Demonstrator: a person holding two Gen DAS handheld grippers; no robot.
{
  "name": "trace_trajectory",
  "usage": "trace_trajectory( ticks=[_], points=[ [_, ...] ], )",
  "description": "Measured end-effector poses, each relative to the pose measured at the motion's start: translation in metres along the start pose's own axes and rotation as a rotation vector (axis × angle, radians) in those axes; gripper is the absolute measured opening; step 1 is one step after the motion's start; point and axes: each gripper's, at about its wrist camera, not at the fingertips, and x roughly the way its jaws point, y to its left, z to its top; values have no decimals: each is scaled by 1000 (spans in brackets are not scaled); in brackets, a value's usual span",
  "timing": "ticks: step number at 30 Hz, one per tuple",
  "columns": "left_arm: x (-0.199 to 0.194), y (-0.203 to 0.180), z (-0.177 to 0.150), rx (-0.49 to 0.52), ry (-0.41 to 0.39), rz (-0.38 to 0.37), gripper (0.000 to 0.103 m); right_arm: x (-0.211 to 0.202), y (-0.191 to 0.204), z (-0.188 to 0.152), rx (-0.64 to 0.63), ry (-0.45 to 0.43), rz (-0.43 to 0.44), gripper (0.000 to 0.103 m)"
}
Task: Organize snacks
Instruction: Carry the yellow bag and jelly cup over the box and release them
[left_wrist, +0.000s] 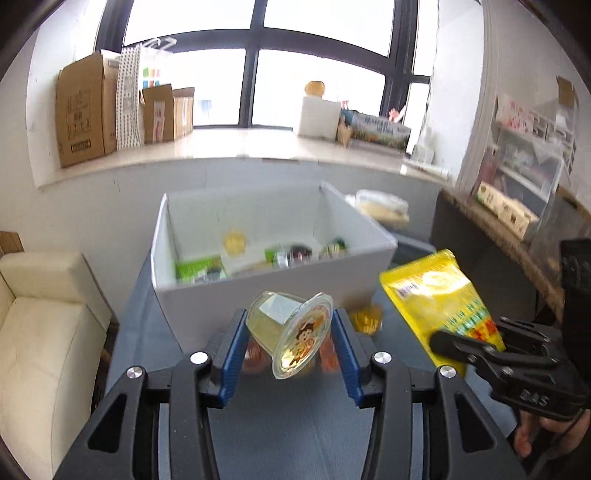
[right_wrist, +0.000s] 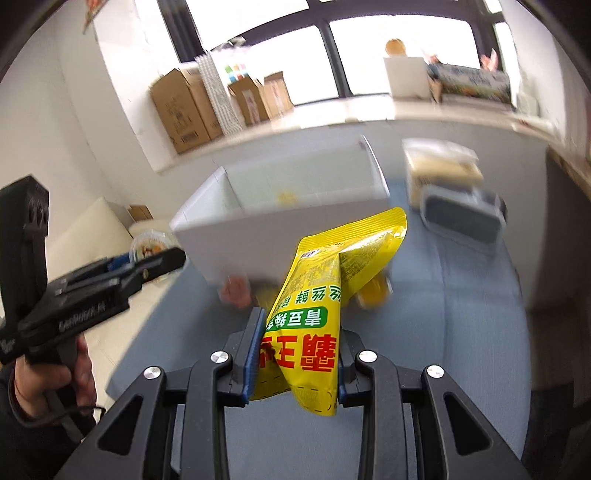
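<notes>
While my left gripper (left_wrist: 290, 341) clamps the jelly cup (left_wrist: 291, 334) and my right gripper (right_wrist: 295, 360) pinches the yellow bag (right_wrist: 314, 317), the white box (left_wrist: 207, 295) lies straight ahead, nearer the left.

- The crinkled yellow foil snack bag (right_wrist: 314, 325) carries large red characters "霸王" upside down, with white "青豆辣" on a green band.
- Other print is too blurred to read.

Box (left_wrist: 266, 295) on table (left_wrist: 295, 424), snacks (left_wrist: 295, 254) inside; sofa (left_wrist: 44, 325) left, sill (left_wrist: 221, 147) behind.
</notes>
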Motion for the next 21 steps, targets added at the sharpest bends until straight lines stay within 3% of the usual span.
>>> trace_trajectory(
  ticks=[6, 11, 17, 18, 19, 20, 21],
  points=[
    [5, 21, 49, -2, -34, -4, 50, 30, 13, 70, -43, -46, 17, 34],
    [36, 42, 83, -4, -28, -10, 50, 78, 14, 115, -62, -4, 30, 34],
    [83, 58, 94, 4, 8, 8, 51, 131, 7, 132, -91, 55, 50, 36],
    [90, 59, 92, 10, 24, 14, 53, 135, 3, 131, -80, 62, 54, 48],
    [96, 61, 91, 13, 45, 24, 58, 141, -2, 131, -60, 76, 60, 83],
    [102, 62, 89, 17, 65, 43, 79, 144, -7, 131, -35, 73, 77, 98],
    [106, 65, 85, 21, 69, 69, 94, 142, -12, 131, -17, 47, 85, 103]
  ],
)
